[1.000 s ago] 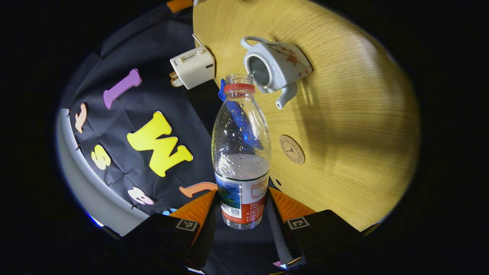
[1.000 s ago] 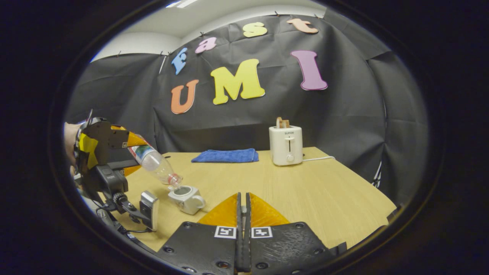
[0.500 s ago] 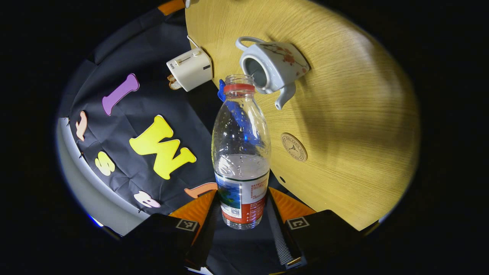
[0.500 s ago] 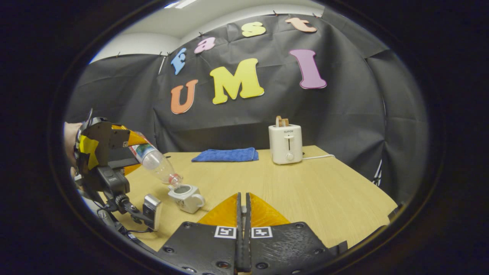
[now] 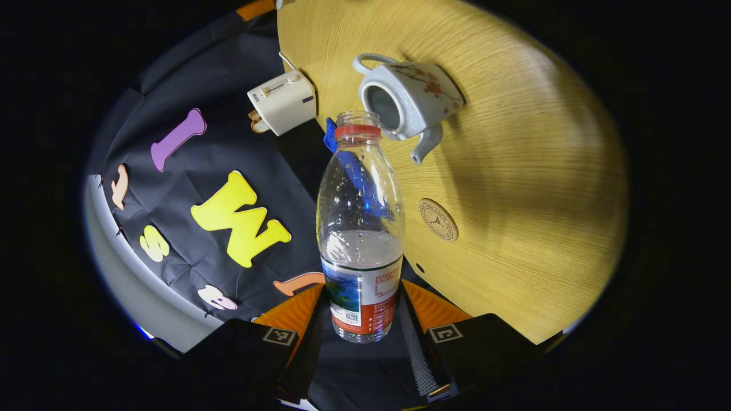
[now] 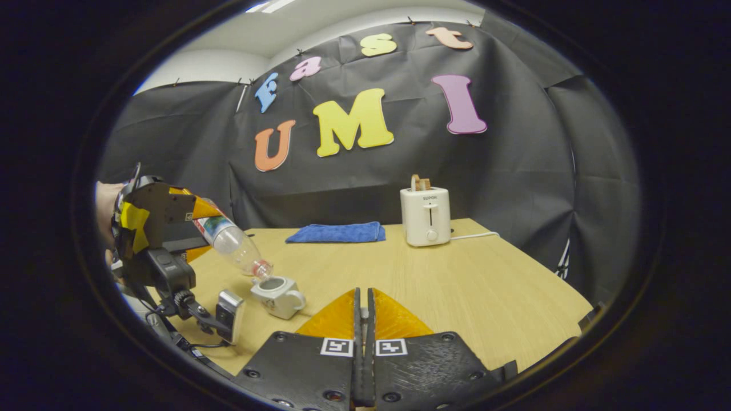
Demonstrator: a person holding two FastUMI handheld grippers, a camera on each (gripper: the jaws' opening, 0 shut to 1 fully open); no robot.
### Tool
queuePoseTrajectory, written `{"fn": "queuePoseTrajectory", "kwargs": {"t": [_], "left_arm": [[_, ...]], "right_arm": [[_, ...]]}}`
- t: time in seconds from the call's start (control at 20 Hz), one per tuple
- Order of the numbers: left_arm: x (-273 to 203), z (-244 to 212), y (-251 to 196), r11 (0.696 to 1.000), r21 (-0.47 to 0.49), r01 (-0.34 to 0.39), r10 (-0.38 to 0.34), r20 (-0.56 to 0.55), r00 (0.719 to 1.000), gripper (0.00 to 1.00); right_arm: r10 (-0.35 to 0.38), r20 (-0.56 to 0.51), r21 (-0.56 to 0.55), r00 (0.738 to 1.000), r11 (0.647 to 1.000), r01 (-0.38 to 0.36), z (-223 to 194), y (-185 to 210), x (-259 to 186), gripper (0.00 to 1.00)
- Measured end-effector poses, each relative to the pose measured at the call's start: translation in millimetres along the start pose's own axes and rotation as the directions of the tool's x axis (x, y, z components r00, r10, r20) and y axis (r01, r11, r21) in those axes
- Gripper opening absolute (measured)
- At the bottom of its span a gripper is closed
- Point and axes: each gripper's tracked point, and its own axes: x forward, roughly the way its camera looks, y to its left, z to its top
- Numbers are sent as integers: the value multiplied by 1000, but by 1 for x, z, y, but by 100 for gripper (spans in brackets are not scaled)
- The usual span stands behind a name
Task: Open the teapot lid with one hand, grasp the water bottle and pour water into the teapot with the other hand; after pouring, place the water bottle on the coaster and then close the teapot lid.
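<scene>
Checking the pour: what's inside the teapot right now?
The lid is off the teapot, and its opening shows a dark grey interior. Whether water has collected there cannot be told. The tilted water bottle has its mouth at the rim, partly covering the opening.

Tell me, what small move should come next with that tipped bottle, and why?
Probably tip the water bottle a little steeper. The left hand-held gripper holds it by its base, mouth over the open teapot, yet water sits pooled near the label end, so not much seems to be reaching the mouth. The coaster on the table waits until pouring is done.
</scene>
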Motion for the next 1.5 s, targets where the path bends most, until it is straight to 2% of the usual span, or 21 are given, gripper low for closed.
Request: {"fn": "queuePoseTrajectory", "kwargs": {"t": [0.2, 0.4, 0.45, 0.55, 0.75, 0.85, 0.9, 1.0, 1.1, 1.15, 1.2, 1.3, 1.45, 1.5], "left_arm": [[0, -1, 1, 1000, -16, -12, 12, 4, 1000, 69], [5, -6, -2, 996, -91, -6, 7, 16, 1000, 69], [6, -7, -1, 995, -103, -9, 11, 19, 1000, 73], [9, -7, -4, 988, -153, -12, 18, 37, 999, 69], [17, -4, -19, 944, -330, 4, 26, 87, 996, 69], [15, -1, -30, 907, -420, 15, 36, 112, 993, 69], [14, -2, -33, 875, -483, 22, 42, 121, 992, 69], [10, -2, -40, 772, -634, 52, 64, 158, 985, 69], [4, -9, -40, 640, -766, 60, 92, 153, 984, 69], [4, -12, -42, 554, -829, 84, 92, 160, 983, 72], [2, -12, -47, 454, -884, 113, 85, 170, 982, 69], [-4, -18, -54, 256, -954, 153, 79, 178, 981, 69], [-12, -20, -60, -43, -979, 202, 90, 197, 976, 70], [-12, -16, -61, -130, -965, 226, 88, 216, 972, 70]], "right_arm": [[-2, 1, -2, 1000, 1000, 2, 2, 1, 0, 0], [-7, 5, -8, 1000, 1000, 7, 6, 2, 0, 0], [-10, 7, -10, 1000, 1000, 10, 6, 2, 0, 0], [-17, 10, -14, 1000, 1000, 17, 9, 2, -1, 0], [-18, 10, -32, 1000, 999, 18, 14, 10, -1, 0], [-17, 13, -44, 1000, 999, 18, 18, 15, -1, 0], [-14, 14, -45, 1000, 999, 15, 21, 18, -1, 0], [-5, 11, -42, 1000, 999, 5, 24, 25, -1, 0], [6, 6, -44, 1000, 999, -6, 26, 34, 1, 0], [10, 7, -44, 1000, 999, -10, 29, 38, 1, 0], [12, 8, -51, 1000, 999, -12, 31, 42, 1, 0], [13, 14, -66, 1000, 998, -12, 35, 47, 1, 2], [14, 23, -68, 1000, 998, -13, 41, 55, 2, 0], [14, 23, -74, 1000, 997, -12, 42, 56, 2, 0]]}}
